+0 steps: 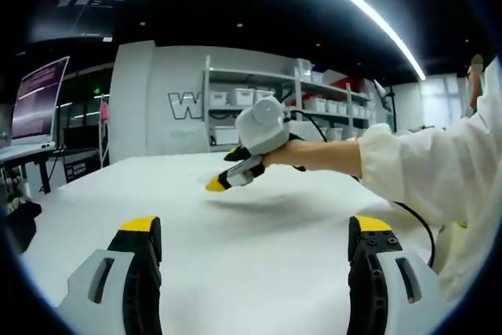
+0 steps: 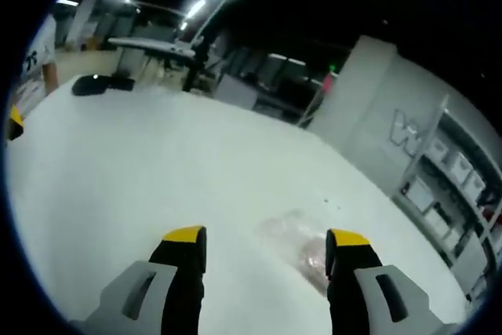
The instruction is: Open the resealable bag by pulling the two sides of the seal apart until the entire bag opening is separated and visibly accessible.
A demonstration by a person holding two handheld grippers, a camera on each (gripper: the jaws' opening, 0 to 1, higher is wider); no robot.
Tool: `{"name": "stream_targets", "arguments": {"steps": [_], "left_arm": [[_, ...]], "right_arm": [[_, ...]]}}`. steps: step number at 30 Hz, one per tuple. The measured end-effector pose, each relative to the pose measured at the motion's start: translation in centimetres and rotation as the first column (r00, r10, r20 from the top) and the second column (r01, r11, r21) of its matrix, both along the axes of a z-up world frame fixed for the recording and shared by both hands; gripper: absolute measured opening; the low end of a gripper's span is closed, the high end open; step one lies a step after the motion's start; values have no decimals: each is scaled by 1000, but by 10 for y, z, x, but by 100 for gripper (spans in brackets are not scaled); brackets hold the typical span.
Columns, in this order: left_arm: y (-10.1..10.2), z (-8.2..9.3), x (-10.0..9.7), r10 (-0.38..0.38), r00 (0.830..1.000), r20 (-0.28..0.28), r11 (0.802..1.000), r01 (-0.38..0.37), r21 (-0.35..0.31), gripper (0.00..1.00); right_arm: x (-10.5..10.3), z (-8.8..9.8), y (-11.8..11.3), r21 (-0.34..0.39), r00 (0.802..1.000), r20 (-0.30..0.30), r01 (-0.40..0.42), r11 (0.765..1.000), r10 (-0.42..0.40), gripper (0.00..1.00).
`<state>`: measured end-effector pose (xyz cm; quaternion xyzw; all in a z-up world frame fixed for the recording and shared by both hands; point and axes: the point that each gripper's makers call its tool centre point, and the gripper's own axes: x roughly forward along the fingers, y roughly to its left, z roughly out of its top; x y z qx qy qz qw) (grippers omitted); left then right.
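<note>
A clear resealable bag with something pinkish inside lies flat on the white table. In the right gripper view it sits just ahead of my right gripper, nearer the right-hand jaw. That gripper's yellow-tipped jaws stand wide apart with nothing between them. In the left gripper view the right gripper hovers low over the table, held by a hand in a white sleeve. My left gripper is open above bare table, well short of the right one. I cannot make out the bag in the left gripper view.
Shelves with white bins stand behind the table by a grey wall. A monitor stands at the far left. A black object lies at the table's far edge, and a person stands beside it.
</note>
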<state>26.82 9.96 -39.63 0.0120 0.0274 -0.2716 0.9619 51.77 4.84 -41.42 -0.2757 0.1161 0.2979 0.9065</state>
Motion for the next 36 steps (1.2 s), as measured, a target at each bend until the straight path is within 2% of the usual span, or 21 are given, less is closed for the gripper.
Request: {"name": "stream_targets", "arguments": {"steps": [11,15,19,25,36], "left_arm": [[2,0,0,7,1000,-1,1000,-7,0,98],[2,0,-1,4,1000,-1,1000,-4,-1,98],[2,0,-1,2,1000,-4,1000,-2,-3,98],[3,1,0,3,1000,-2,1000,-3,-6,98],[8,2,0,5,1000,-2,1000,-5,-21,98]], "right_arm": [[7,-2,-3,132,997,-56,56,990,-49,61],[8,-3,-3,145,996,-63,68,987,-59,60],[12,-4,-2,115,997,-52,67,991,-61,59],[20,-1,0,26,999,-8,52,998,-52,57],[26,-7,5,-59,999,-9,33,998,-34,54]]}}
